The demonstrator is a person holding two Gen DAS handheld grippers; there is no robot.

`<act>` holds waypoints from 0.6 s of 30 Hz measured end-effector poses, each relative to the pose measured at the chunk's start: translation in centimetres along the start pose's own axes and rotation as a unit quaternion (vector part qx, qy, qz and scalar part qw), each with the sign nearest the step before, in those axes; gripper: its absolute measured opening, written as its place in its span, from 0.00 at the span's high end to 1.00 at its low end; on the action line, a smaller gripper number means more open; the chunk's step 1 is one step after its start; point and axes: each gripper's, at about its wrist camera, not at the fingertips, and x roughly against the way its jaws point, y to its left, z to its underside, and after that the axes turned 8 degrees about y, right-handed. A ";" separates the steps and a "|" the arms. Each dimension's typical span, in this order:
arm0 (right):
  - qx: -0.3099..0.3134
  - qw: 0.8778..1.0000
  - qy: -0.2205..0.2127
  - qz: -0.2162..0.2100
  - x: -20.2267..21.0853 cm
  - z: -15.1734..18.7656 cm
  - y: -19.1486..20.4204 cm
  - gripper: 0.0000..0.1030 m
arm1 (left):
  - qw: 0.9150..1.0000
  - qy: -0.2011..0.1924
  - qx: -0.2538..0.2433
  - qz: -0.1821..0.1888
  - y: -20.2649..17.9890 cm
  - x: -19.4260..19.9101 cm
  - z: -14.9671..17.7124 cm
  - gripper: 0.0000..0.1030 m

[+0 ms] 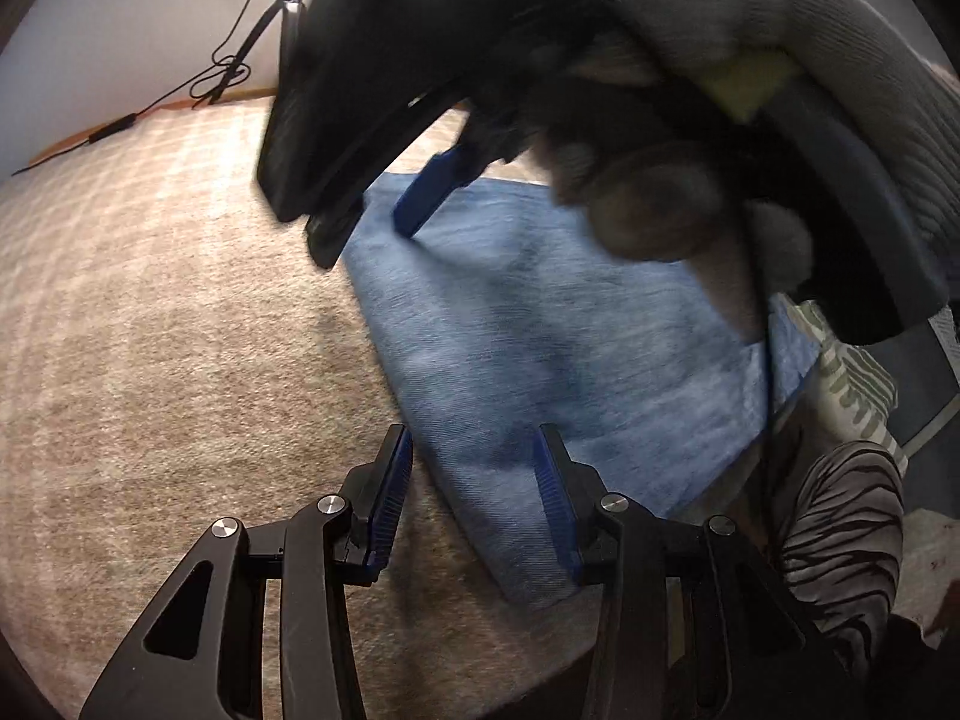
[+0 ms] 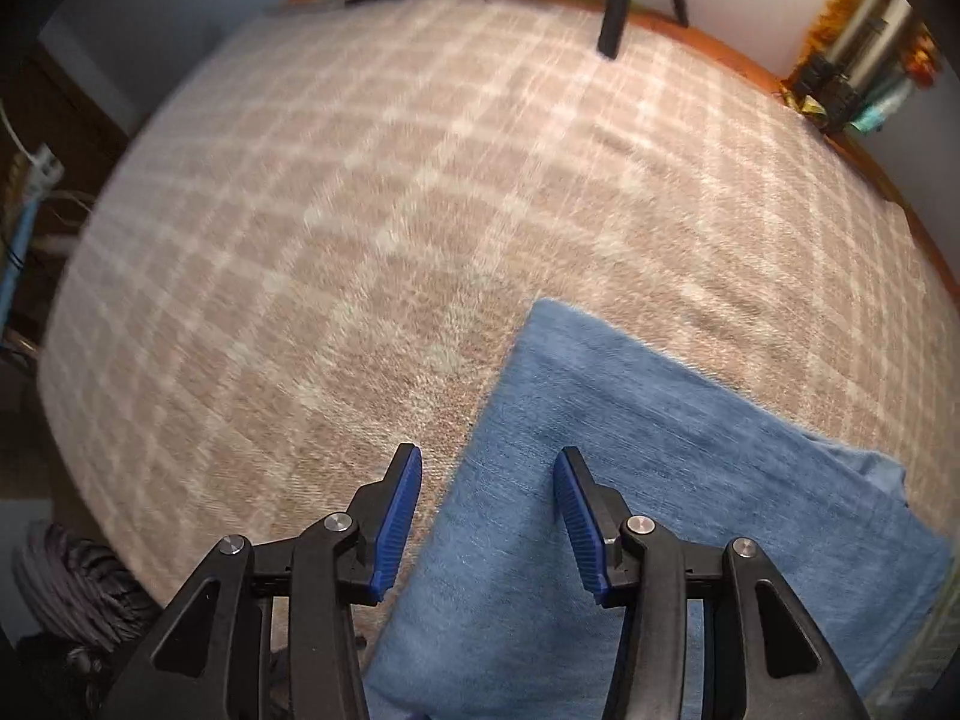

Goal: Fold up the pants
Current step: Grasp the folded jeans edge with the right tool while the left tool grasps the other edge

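Observation:
The blue denim pants (image 1: 540, 348) lie folded flat on the checked carpet (image 1: 150, 300). My left gripper (image 1: 474, 450) hovers open over their near left edge, and the cloth between its jaws lies flat, ungripped. A grey-gloved hand (image 1: 750, 12) holds the right gripper above the far end of the pants, with one of its blue fingers (image 1: 423, 195) pointing down at the cloth. In the right wrist view the right gripper (image 2: 487, 468) stands open straight above the left edge of the pants (image 2: 630, 480), nothing pinched between its pads.
Tripod legs (image 2: 618, 0) and a black cable (image 1: 222, 69) stand at the carpet's far edge by the wall. A zebra-striped cloth (image 1: 840, 528) is at the near right. Clutter (image 2: 852, 90) sits in the far right corner, a dark bundle (image 2: 66, 588) near left.

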 end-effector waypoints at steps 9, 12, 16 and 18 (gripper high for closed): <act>0.005 0.999 0.009 0.037 -1.7 -0.1 0.7 0.74 | 0.998 -0.008 0.046 0.029 1.4 0.9 0.0 0.61; -0.012 1.000 -0.006 0.006 -1.6 0.2 -1.2 0.90 | 0.996 -0.012 0.073 0.050 2.0 1.0 -0.3 0.53; -0.050 0.996 -0.046 -0.052 -0.4 1.4 -3.5 0.98 | 0.991 -0.010 0.105 0.082 2.9 0.7 -0.8 0.47; -0.067 0.993 -0.065 -0.077 0.5 2.1 -4.9 0.98 | 0.990 -0.007 0.108 0.091 2.7 0.1 -0.8 0.47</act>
